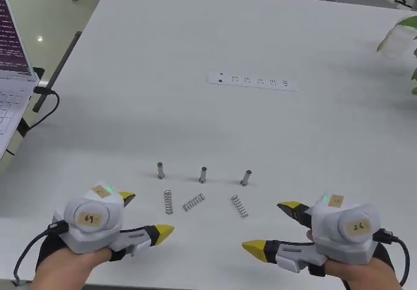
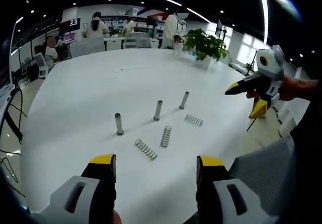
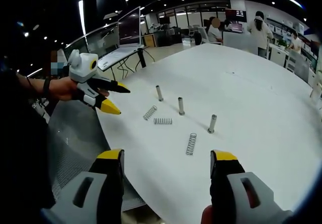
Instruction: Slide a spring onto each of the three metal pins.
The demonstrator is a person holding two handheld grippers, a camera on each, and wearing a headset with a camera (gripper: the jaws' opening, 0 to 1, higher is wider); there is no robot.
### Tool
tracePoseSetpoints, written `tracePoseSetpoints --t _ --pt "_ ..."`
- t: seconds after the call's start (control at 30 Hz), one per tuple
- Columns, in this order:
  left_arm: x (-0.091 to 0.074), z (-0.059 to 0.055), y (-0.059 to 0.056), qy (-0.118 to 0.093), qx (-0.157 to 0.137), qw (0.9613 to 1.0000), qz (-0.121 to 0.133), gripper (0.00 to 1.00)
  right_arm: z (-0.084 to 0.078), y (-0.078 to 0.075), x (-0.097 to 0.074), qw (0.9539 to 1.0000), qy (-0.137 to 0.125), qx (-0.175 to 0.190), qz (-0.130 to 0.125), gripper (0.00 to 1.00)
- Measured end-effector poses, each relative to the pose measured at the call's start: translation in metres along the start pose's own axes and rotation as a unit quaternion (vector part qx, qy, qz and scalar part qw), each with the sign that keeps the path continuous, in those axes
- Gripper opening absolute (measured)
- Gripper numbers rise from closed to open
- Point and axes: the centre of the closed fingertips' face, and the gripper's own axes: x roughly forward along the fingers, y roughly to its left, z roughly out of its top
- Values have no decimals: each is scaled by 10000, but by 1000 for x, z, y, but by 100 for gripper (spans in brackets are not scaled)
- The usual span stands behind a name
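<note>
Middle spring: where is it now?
In the head view the middle spring lies flat in front of the middle pin, between the left spring and right spring.

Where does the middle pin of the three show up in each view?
Head view: middle pin stands upright, below centre of the picture.
Left gripper view: near the picture's centre, beyond the open claw.
Right gripper view: just right of centre, beyond the open claw.
Shared landmark: the middle spring lies flat close to this pin in every view.
</note>
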Motion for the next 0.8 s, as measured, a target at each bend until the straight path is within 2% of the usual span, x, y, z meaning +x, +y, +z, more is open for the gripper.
tracePoseSetpoints --t 0.17,0.43,0.8 --pt "5 4 6 30 34 10000 -20 59 2 -2 -1 10000 -13 0 -8 68" --pt "21 4 12 126 43 9999 -19 54 4 -1 1 10000 -1 -13 24 68" --pt "50 -6 18 319 4 9995 85 45 10 -5 -1 10000 -17 -73 39 67"
